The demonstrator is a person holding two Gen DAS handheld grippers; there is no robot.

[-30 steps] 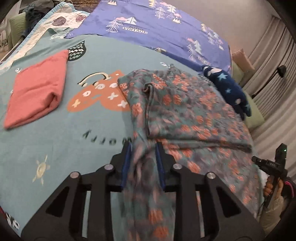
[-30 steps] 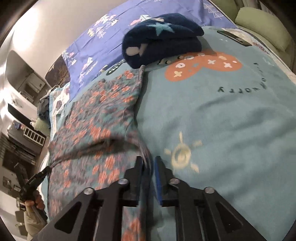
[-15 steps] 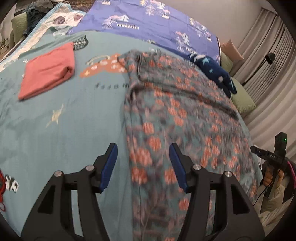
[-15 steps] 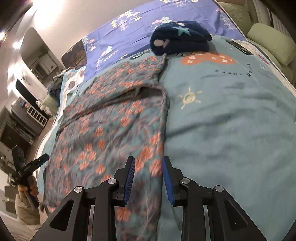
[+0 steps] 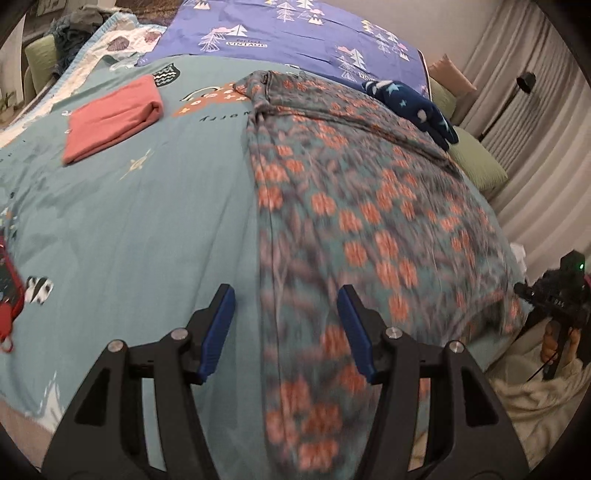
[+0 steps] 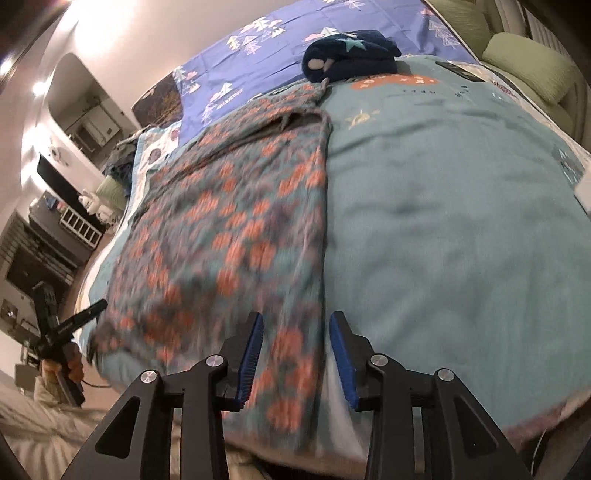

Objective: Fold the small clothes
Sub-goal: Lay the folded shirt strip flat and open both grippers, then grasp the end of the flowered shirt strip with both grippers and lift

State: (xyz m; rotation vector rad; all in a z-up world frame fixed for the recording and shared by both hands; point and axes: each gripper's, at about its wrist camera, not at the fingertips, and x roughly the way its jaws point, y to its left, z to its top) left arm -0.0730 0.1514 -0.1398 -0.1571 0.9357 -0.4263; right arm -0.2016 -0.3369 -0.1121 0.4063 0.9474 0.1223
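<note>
A grey-teal garment with orange flowers (image 5: 354, 206) lies spread flat on the teal bedspread (image 5: 147, 229), its near end hanging over the bed's edge. It also shows in the right wrist view (image 6: 236, 229). My left gripper (image 5: 286, 332) is open and empty, held above the garment's near left edge. My right gripper (image 6: 295, 354) is open and empty above the garment's near right edge. Each gripper also shows small at the side of the other's view.
A folded pink garment (image 5: 110, 118) lies at the far left of the bed. A folded navy star-print garment (image 5: 413, 107) lies at the far right, also in the right wrist view (image 6: 351, 55). A purple sheet (image 5: 295, 33) covers the bed's head. Green pillows (image 6: 532, 66) lie beside it.
Both grippers opened and let go of the floral garment, then drew back toward the bed's near edge. The garment now lies stretched out flat.
</note>
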